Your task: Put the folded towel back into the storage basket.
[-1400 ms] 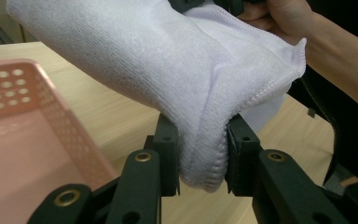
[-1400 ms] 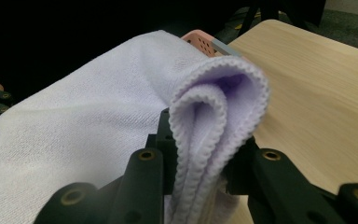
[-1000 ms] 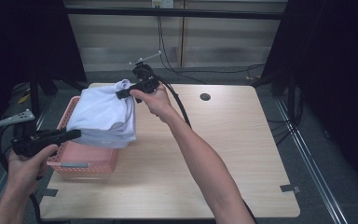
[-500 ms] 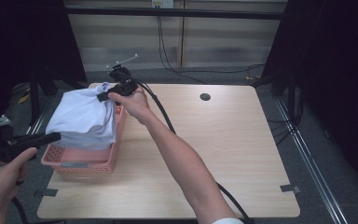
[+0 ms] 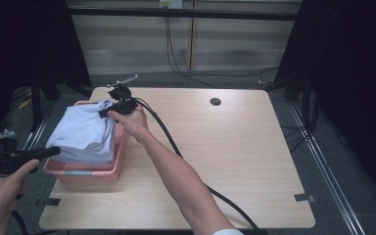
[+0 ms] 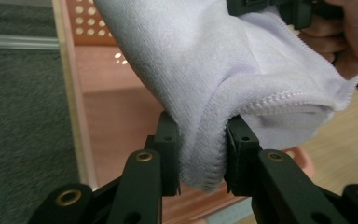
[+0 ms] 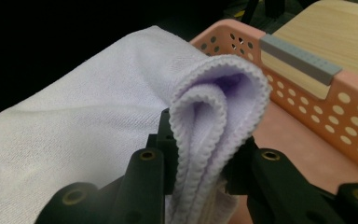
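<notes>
A white towel (image 5: 84,134) hangs bunched over a pink basket (image 5: 96,172) at the left side of a wooden table (image 5: 235,156), held at two ends by a person working a pair of hand-held grippers. The right gripper (image 5: 106,111) grips the towel's far edge above the basket's far rim, its jaws closed on a doubled fold of stitched hem — the right gripper view shows the fold (image 7: 214,121) pinched between the two black jaws, with the basket's perforated wall (image 7: 317,116) and a grey strip (image 7: 300,58) on its rim just to the right. The left gripper (image 5: 54,152) has the towel's near-left corner, at the basket's left side; in the left gripper view its jaws press in on a thick wad of cloth (image 6: 203,154), with the basket's floor (image 6: 116,126) beneath and the person's right hand (image 6: 349,42) at the top right. Between the two grips the towel drapes down into the basket — whether it rests on the basket's bottom is hard to tell from above. A black cable (image 5: 176,147) trails from the right gripper along the person's forearm toward the table's near edge. A small dark hole (image 5: 215,102) sits in the tabletop, far right of the basket and well apart from it.
</notes>
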